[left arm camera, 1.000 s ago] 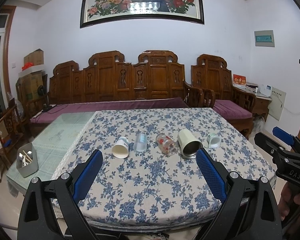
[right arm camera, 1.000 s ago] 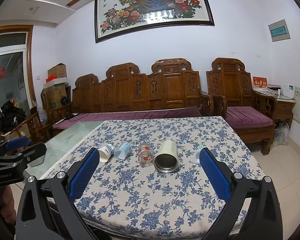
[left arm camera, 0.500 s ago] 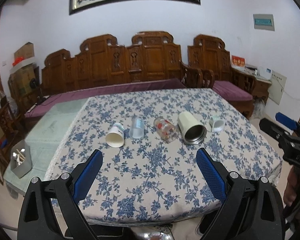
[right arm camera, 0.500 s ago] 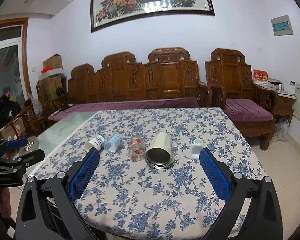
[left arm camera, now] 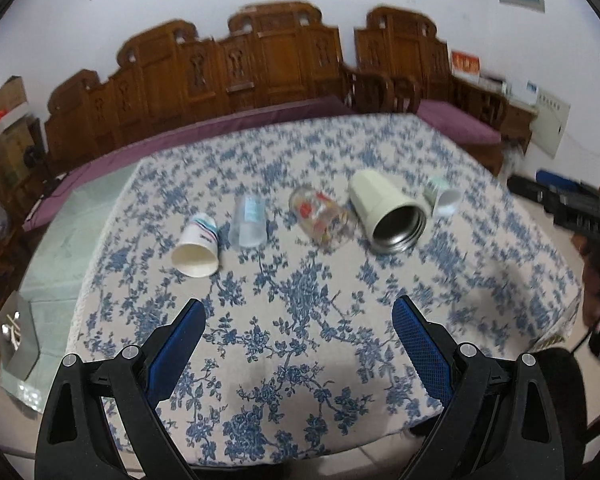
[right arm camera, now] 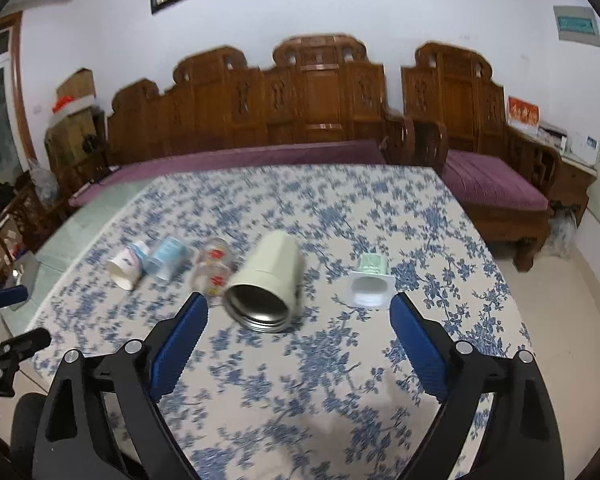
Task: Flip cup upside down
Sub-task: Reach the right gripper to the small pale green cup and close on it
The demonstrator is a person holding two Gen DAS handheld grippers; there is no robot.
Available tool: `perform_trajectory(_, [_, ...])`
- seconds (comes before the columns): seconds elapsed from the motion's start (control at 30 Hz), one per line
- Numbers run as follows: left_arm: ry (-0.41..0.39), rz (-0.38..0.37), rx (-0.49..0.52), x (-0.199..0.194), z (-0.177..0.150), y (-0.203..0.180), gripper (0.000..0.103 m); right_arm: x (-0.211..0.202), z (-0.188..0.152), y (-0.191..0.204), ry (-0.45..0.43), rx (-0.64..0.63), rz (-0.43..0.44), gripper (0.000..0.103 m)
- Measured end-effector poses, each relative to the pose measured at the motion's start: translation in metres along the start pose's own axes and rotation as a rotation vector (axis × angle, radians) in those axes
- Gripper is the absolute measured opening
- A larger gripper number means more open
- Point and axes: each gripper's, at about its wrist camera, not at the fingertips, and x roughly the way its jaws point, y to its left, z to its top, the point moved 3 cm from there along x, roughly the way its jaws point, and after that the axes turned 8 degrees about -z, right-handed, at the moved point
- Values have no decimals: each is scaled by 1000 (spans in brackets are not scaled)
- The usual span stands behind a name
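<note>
Several cups lie on their sides in a row on the blue-flowered tablecloth (left arm camera: 292, 320): a white paper cup (left arm camera: 196, 246) (right arm camera: 126, 264), a clear bluish plastic cup (left arm camera: 249, 222) (right arm camera: 166, 258), a patterned glass (left arm camera: 320, 216) (right arm camera: 214, 266), a cream steel-lined mug (left arm camera: 388, 210) (right arm camera: 266, 282) and a small green-white cup (left arm camera: 442, 198) (right arm camera: 370, 280). My left gripper (left arm camera: 298, 334) is open and empty, short of the row. My right gripper (right arm camera: 298, 334) is open and empty, close in front of the cream mug.
A carved wooden bench with purple cushions (right arm camera: 260, 156) stands behind the table. A grey tray with utensils (left arm camera: 18, 332) sits beyond the table's left edge. The right gripper shows at the right edge of the left wrist view (left arm camera: 572, 208).
Both grippers have moved forward and tilted down toward the row of cups. The cups now look larger and nearer. Both stay open; nothing has been touched.
</note>
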Motion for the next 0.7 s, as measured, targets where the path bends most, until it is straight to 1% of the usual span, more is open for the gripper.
perform_trajectory(0.07, [53,-14,8,19,0,1,91,23,4,-7,39,-8,-11,92])
perform_trajectory(0.1, [67,-18,10,26,1,2,91,34,5,-11,58,-12,-20,91])
perform_trajectory(0.27, [109,-24,12,55,6,10,91,85,9,-27,151,-41,-48,88])
perform_trajectory(0.5, [128,-58,8,88,26,18,91,159,19,-48,303,-43,-67,78])
perform_trajectory(0.6, [125,-87,-5,98,34,20,91,184,27,-53,357,-32,-67,75])
perform_trajectory(0.7, [111,-85,11,107,44,19,91,207,31,-57,412,-23,-73,72])
